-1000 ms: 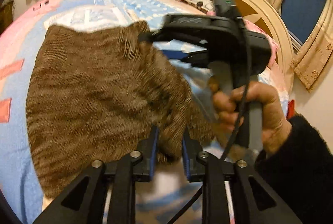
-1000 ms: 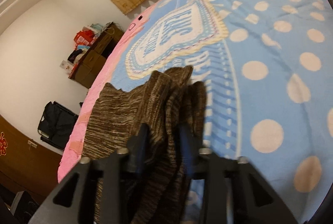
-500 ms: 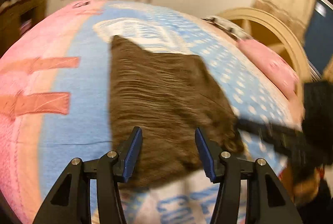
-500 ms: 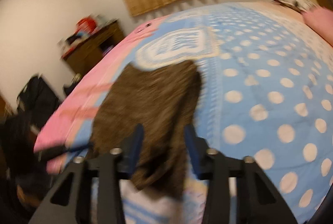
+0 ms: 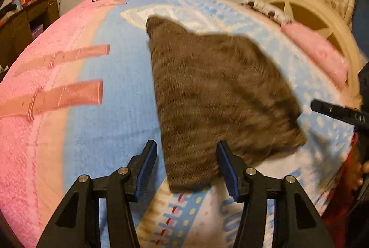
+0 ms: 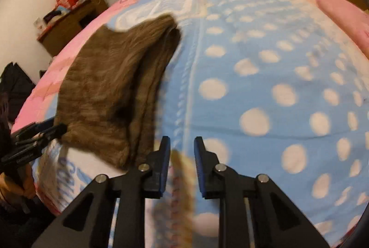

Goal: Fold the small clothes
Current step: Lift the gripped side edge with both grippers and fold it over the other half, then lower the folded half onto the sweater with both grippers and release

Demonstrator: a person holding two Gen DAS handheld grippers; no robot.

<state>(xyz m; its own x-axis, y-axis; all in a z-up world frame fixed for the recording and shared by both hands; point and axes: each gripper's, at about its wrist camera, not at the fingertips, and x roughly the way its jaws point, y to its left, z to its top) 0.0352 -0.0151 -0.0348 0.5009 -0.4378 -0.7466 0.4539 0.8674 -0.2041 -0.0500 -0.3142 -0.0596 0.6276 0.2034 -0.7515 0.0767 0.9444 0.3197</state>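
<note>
Already the brown knitted garment (image 5: 219, 95) lies folded on the bed's blue, dotted blanket (image 6: 265, 77), doubled over so that stacked layers show along its edge in the right wrist view. Neither tool holds it. As a judgement, this piece looks close to done: at most a tidying of the loose corner at 5 o'clock in the left view, or one more fold, seems left. No other garment shows in either view, so how many pieces remain cannot be told.

From the left wrist camera the left gripper (image 5: 186, 165) hovers low over the near edge of the knit, its blue-padded fingers (image 5: 147, 162) spread wide, one on either side of the fabric's near corner, gripping nothing. The right gripper (image 6: 182, 162) sits off the garment, which lies toward 10 o'clock from it. Its fingers stand a narrower gap apart, over bare blanket, empty. Each tool appears at the other's frame edge: at 3 o'clock in the left view, at 8 o'clock in the right. Both views are blurred, so fine creases are hard to read.
</note>
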